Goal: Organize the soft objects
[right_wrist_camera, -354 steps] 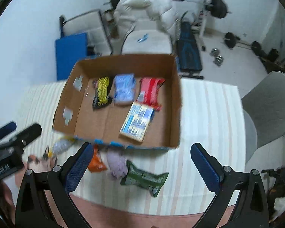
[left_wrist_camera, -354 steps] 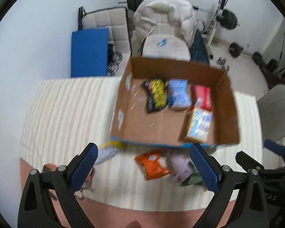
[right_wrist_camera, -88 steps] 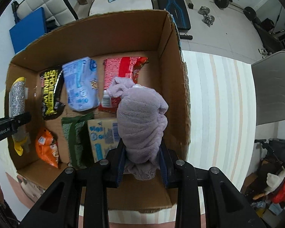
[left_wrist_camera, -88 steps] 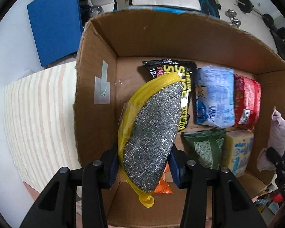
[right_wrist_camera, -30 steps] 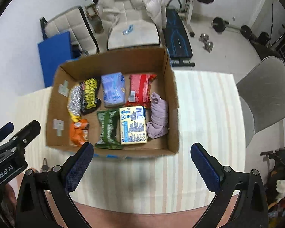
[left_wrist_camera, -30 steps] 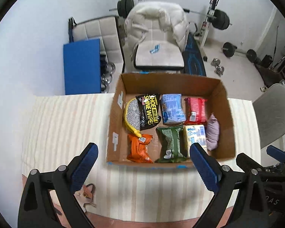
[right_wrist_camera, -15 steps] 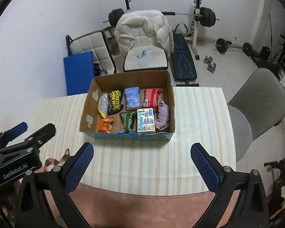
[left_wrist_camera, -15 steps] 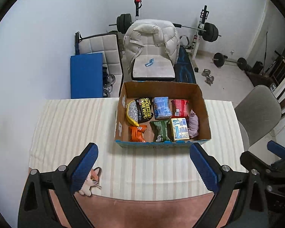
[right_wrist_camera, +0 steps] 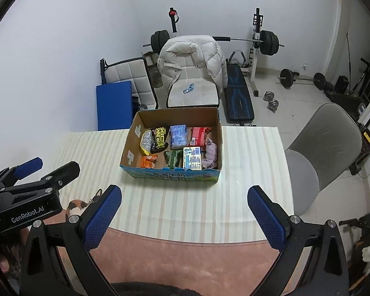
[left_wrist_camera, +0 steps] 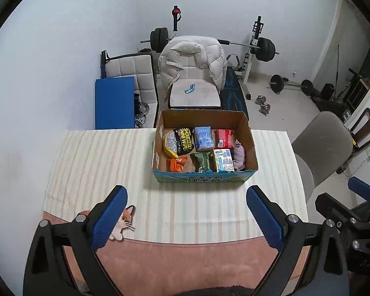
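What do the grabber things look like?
Both tongs, left tongs and right tongs, have black frames with silver bolts and two fingers covered in bumpy blue pads. The left one's side reads "GenRobot.AI" in white.

Striped table (left_wrist_camera: 106,162) bearing a cardboard box (left_wrist_camera: 199,176) near the far edge; beside the near edge, left of the box, a cat figure (left_wrist_camera: 122,223).

Cardboard box (left_wrist_camera: 204,176) matt; packets w/ glossy plastic film; lilac cloth (left_wrist_camera: 238,155) fuzzy; tablecloth (left_wrist_camera: 98,162) woven, matt.
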`<act>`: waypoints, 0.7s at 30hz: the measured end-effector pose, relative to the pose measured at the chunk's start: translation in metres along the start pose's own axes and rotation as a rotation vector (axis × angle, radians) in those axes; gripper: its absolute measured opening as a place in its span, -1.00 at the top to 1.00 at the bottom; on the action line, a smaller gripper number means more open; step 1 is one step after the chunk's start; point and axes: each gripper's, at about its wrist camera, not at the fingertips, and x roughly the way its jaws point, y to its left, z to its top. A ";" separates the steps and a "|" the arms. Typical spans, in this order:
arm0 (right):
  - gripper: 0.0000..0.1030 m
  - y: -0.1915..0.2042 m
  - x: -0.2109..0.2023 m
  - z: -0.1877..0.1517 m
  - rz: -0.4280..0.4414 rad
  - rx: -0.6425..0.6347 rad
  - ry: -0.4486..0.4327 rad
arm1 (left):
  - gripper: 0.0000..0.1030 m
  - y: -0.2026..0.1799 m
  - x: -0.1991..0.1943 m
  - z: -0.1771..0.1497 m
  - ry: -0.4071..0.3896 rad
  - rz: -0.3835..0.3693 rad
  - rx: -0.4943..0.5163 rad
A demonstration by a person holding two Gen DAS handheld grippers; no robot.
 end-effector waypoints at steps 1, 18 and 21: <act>-1.00 0.000 -0.003 -0.002 0.000 -0.001 0.001 | -0.92 0.000 -0.003 -0.001 -0.002 -0.001 -0.003; -1.00 -0.003 -0.027 0.001 -0.057 0.011 -0.078 | -0.92 0.000 -0.013 0.001 -0.070 0.029 -0.007; -1.00 -0.002 -0.030 0.006 -0.072 0.007 -0.098 | -0.92 -0.001 -0.014 0.002 -0.078 0.035 -0.002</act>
